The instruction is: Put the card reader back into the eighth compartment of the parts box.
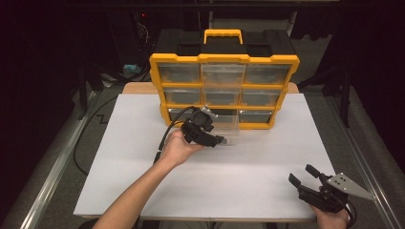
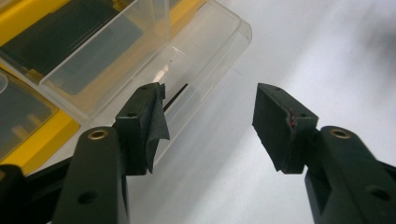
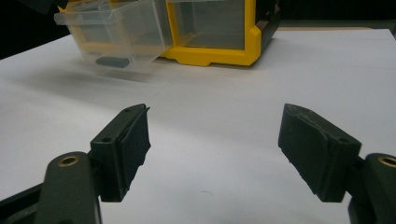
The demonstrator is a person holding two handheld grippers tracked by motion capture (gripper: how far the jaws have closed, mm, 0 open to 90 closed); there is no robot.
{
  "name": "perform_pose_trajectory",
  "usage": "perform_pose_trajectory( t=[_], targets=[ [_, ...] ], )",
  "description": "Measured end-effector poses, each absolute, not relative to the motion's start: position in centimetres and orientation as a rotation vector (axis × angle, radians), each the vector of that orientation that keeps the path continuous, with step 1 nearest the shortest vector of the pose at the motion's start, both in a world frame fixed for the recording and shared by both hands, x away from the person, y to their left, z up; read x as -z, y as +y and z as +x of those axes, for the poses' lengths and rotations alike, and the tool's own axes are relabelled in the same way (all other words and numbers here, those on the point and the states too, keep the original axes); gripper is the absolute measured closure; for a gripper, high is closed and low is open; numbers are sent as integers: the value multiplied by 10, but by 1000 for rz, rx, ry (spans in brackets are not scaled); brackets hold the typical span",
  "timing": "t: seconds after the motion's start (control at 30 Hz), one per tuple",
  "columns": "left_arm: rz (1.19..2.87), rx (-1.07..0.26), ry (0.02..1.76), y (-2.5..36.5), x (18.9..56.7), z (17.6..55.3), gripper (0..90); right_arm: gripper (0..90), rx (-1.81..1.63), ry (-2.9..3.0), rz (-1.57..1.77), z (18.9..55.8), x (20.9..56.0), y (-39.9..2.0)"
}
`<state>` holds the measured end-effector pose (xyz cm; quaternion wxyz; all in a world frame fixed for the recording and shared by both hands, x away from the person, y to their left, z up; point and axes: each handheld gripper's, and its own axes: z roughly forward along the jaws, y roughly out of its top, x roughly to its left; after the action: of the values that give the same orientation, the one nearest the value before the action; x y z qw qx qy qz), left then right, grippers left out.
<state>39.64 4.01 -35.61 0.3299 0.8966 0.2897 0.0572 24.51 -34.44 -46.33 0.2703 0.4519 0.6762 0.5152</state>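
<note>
A yellow organiser (image 1: 224,58) with clear drawers stands at the back of the white table (image 1: 239,186). Its bottom middle drawer (image 1: 228,128) is pulled well out, with its front tilted down toward the table. In the right gripper view a small dark object (image 3: 112,61) lies in the drawer (image 3: 135,28). My left gripper (image 1: 220,140) is at the drawer's front, open. In the left gripper view the left gripper (image 2: 210,98) has only bare table between its jaws, and the drawer (image 2: 196,51) is just beyond one jaw. My right gripper (image 1: 302,173) rests open near the front right corner.
The organiser's other drawers are pushed in and its yellow handle (image 1: 222,34) stands on top. The left gripper's cable (image 1: 167,133) trails over the table beside the hand. Metal rails (image 1: 52,167) run along both sides of the table, with dark surroundings beyond.
</note>
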Motion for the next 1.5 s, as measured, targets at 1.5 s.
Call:
perform_pose_trajectory(
  t=[1.5],
  targets=[
    [2268, -177, 838, 85, 371, 373, 420, 252, -1385, 1822, 1216, 245, 463, -343]
  ],
)
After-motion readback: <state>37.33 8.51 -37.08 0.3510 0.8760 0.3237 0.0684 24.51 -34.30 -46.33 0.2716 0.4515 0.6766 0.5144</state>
